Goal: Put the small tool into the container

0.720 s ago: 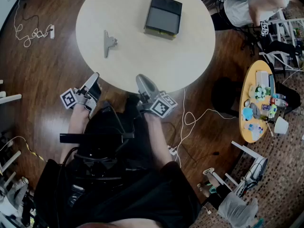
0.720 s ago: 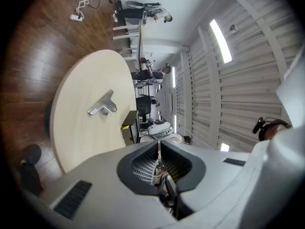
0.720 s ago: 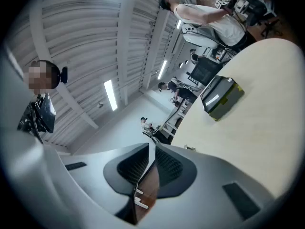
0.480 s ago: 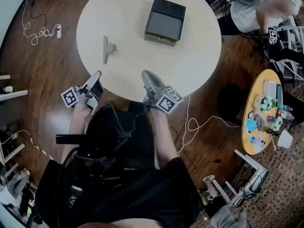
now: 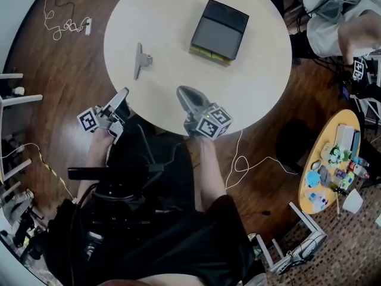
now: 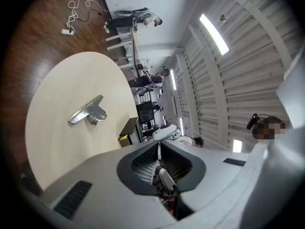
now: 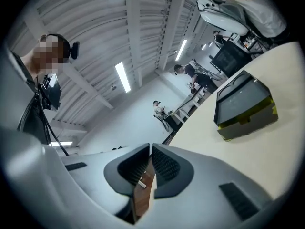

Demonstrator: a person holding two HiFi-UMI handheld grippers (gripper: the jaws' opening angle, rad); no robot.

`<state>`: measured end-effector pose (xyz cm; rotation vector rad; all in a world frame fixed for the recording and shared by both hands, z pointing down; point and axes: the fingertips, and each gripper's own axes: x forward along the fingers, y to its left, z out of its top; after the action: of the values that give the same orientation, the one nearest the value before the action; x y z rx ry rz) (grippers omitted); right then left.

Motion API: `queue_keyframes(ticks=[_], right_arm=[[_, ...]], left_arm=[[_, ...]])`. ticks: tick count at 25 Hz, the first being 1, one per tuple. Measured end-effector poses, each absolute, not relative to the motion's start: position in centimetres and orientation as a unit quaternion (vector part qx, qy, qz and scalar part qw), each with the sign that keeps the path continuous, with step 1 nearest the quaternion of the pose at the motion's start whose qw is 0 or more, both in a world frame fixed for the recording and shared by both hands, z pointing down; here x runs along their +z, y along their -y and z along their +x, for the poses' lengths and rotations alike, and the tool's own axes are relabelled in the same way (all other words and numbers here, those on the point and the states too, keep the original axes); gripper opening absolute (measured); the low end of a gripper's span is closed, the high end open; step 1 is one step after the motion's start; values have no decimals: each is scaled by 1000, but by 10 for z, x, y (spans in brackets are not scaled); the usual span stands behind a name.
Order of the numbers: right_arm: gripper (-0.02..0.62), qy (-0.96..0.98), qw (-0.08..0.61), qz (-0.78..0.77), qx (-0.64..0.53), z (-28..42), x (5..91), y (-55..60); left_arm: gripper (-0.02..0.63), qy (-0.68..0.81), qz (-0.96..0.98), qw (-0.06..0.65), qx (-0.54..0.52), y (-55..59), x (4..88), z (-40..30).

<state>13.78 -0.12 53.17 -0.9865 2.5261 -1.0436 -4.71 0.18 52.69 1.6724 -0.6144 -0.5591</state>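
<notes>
The small tool (image 5: 140, 59) lies flat on the left part of the round desk (image 5: 178, 70), a slim metal piece with a short tab on one side. In the head view it is well apart from the dark container (image 5: 219, 30), which sits farther back and to the right. The left tool (image 5: 122, 95) and the right tool (image 5: 181, 92) both hover at the near edge of the desk, touching nothing.

In the left gripper view, the left tool (image 6: 159, 149) has its jaws together with nothing between them. The small tool (image 6: 88, 112) lies ahead on the bare desk, and the container (image 6: 127, 130) is beyond it.

In the right gripper view, the right tool (image 7: 150, 151) has its jaws all but together and empty. The container (image 7: 243, 106) is ahead to the right, with a dark top over a yellowish base.

Risks from here:
- The piece is thin and lies flat, so jaws that close too high may skate over it or push it across the smooth desk.
- The jaws must part before the approach — arriving with them together would only knock the piece away.
- The container looks covered, and if so a release above it would leave the piece on the top rather than inside.
</notes>
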Motion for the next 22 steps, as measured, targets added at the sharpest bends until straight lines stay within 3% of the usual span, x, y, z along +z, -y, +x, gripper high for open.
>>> queue_keyframes(ticks=[17, 22], right_arm=[[-2, -850, 38, -392, -351, 57, 523, 29], [29, -840, -12, -435, -324, 41, 519, 39]], left_arm=[[20, 167, 705, 637, -263, 94, 537, -68], [20, 141, 685, 660, -273, 112, 546, -71]])
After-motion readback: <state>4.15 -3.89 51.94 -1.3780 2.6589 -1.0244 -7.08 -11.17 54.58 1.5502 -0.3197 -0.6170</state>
